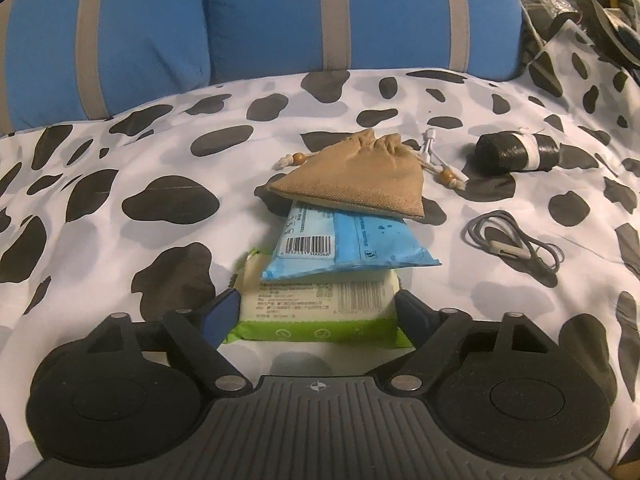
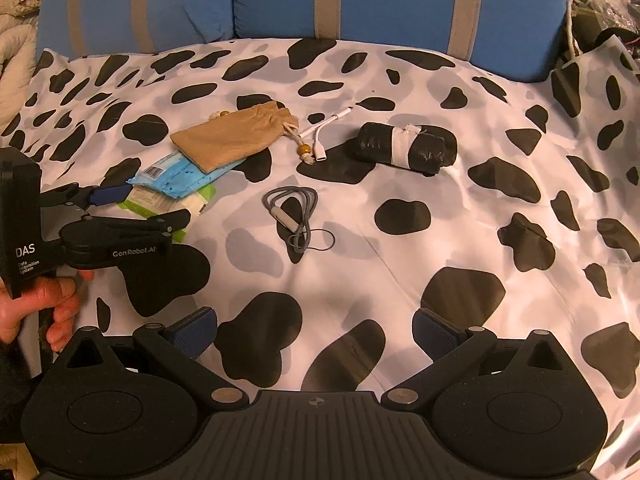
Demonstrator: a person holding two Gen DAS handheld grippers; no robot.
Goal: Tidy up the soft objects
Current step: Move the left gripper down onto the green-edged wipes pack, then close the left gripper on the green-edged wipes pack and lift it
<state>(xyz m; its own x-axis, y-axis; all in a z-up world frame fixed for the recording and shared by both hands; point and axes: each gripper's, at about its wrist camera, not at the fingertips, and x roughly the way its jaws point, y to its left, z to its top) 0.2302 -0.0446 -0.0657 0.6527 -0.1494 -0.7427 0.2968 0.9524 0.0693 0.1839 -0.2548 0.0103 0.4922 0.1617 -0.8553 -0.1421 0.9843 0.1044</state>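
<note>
A blue cushion with grey stripes (image 1: 260,20) fills the top of both wrist views, from ten to two o'clock. Below it spreads a white bedsheet with black cow-spots (image 2: 400,280).

In the left wrist view a leaning stack sits at centre: a green-edged wet-wipe pack (image 1: 320,312) at the bottom, a blue tissue pack (image 1: 352,246) on it, and a tan drawstring pouch (image 1: 352,178) on top toward twelve o'clock. At two o'clock lies a black bin-bag roll with a white band (image 1: 516,153); at three o'clock, a coiled grey cable (image 1: 516,246); a small white adapter (image 1: 430,148) lies just beside the pouch.

The left gripper (image 1: 318,312) straddles the green-edged pack, its blue pads at either side; whether they press it cannot be told. The right gripper (image 2: 316,330) hangs released over bare sheet, holding nothing.

The step looks like grasping the bottom pack. Next, the pads would need to squeeze evenly and lift without tipping the stack.
</note>
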